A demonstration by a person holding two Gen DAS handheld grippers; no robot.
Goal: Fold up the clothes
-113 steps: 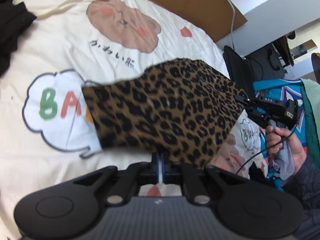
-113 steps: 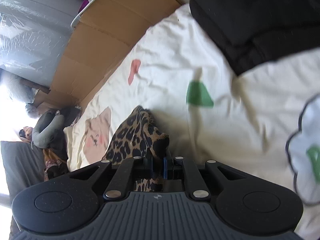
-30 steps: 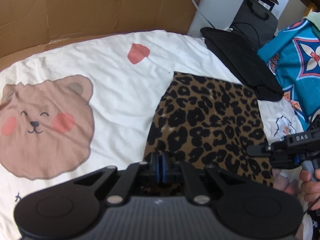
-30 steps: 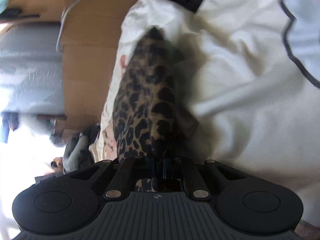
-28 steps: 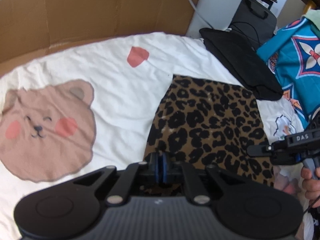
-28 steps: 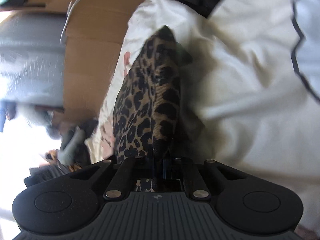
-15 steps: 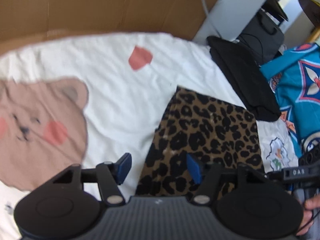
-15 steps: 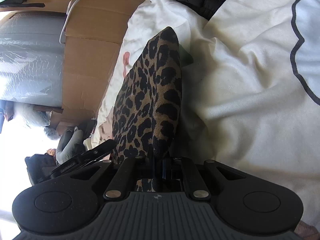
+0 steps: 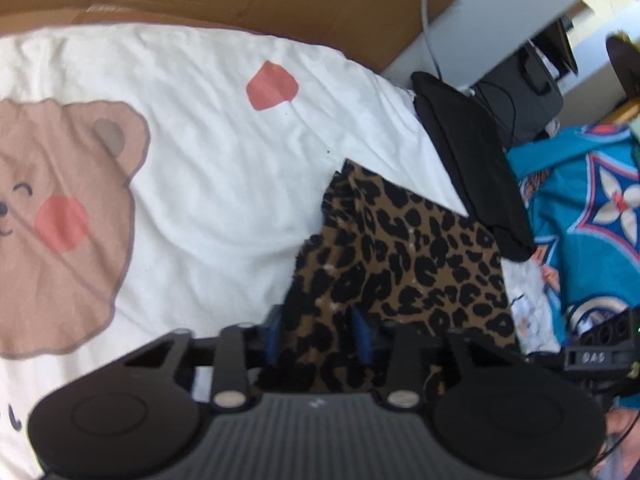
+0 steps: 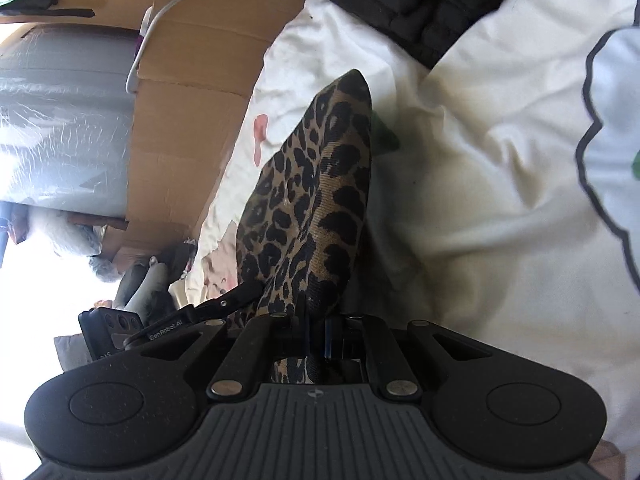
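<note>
A: Left wrist view, item one?
B: Leopard-print garment [image 9: 404, 256], folded flat on the bear-print bedsheet [image 9: 200, 160], just beside the black folded clothes [image 9: 472, 168]. Left gripper [image 9: 316, 334] is recorded with jaws parted around the near edge, nothing clamped.

A: Right wrist view?
B: Right gripper [image 10: 316, 334] is listed as clamped on the garment's corner [image 10: 316, 184].

A: Step in hand?
B: A fold is judged laid down; release by the right gripper is called for next.
</note>
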